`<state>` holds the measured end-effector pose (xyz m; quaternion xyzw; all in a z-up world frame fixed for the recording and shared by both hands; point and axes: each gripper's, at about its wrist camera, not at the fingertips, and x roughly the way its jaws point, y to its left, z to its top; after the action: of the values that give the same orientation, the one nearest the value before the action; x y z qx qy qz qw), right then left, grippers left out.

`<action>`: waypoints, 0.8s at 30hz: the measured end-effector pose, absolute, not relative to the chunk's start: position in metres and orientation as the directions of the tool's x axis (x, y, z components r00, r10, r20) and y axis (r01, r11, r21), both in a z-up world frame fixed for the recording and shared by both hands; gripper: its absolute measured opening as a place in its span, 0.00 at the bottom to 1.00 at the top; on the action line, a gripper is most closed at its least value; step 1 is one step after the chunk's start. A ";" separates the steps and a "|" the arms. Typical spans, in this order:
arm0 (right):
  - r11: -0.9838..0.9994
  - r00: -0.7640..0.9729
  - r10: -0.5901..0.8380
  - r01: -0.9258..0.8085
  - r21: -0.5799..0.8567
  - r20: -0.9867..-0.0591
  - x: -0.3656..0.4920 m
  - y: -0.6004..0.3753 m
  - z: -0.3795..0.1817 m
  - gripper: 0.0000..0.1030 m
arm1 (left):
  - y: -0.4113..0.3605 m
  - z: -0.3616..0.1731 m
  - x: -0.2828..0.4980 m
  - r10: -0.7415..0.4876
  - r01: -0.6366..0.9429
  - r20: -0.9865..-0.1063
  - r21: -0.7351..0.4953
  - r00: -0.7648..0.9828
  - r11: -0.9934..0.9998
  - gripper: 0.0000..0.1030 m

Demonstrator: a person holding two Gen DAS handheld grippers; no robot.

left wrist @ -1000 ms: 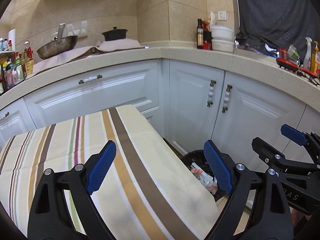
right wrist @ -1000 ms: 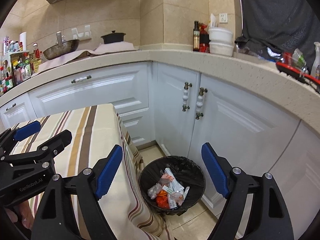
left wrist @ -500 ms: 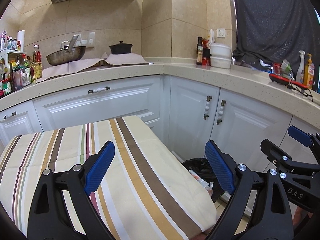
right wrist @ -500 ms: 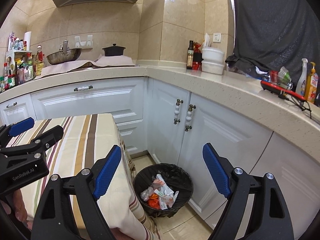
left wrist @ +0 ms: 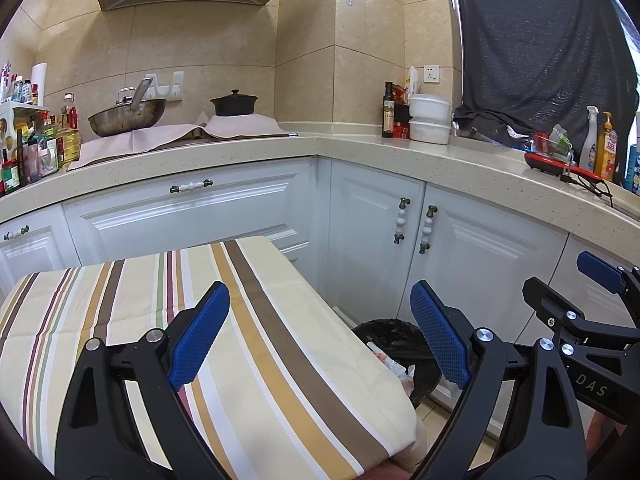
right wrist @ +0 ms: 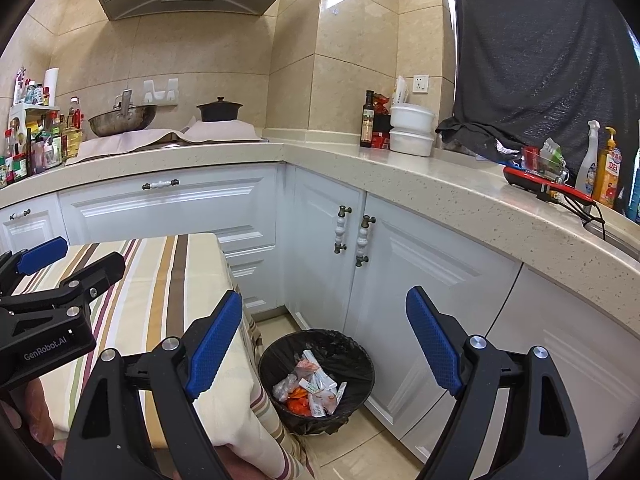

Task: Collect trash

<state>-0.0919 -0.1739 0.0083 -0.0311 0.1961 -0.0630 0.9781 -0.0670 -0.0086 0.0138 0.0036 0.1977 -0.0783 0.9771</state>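
A black-lined trash bin (right wrist: 316,380) stands on the floor between the table and the white cabinets. It holds several crumpled wrappers (right wrist: 310,388). In the left wrist view the bin (left wrist: 394,340) is half hidden behind the table edge. My left gripper (left wrist: 320,344) is open and empty above the striped tablecloth (left wrist: 200,320). My right gripper (right wrist: 324,344) is open and empty, held high above the bin. The left gripper also shows in the right wrist view (right wrist: 60,276), and the right gripper in the left wrist view (left wrist: 568,304).
White corner cabinets (right wrist: 400,264) with a beige counter (right wrist: 440,184) wrap around the bin. On the counter are a wok (right wrist: 122,120), a black pot (right wrist: 219,110), a bottle (right wrist: 367,120), white bowls (right wrist: 412,130) and spray bottles (right wrist: 600,164).
Both grippers have risen and tilted up. The hood and more wall are now in view, and the bin sits lower in the frames. Both grippers stay open and empty.
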 end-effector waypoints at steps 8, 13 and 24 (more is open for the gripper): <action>0.989 0.916 -0.141 0.117 -0.086 -0.376 -0.094 -0.174 0.009 0.79 | -0.009 0.013 -0.068 -0.157 0.160 -0.390 -0.026 0.907 0.987 0.87; 0.989 0.916 -0.145 0.121 -0.086 -0.374 -0.096 -0.174 0.009 0.79 | -0.009 0.013 -0.069 -0.158 0.160 -0.391 -0.027 0.907 0.987 0.87; 0.989 0.915 -0.145 0.120 -0.088 -0.377 -0.097 -0.174 0.008 0.79 | -0.009 0.011 -0.068 -0.156 0.155 -0.396 -0.035 0.905 0.987 0.87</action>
<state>-0.0968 -0.1741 0.0085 -0.0316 0.1950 -0.0679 0.9779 -0.0683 -0.0088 0.0108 -0.0012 0.2032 -0.0796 0.9759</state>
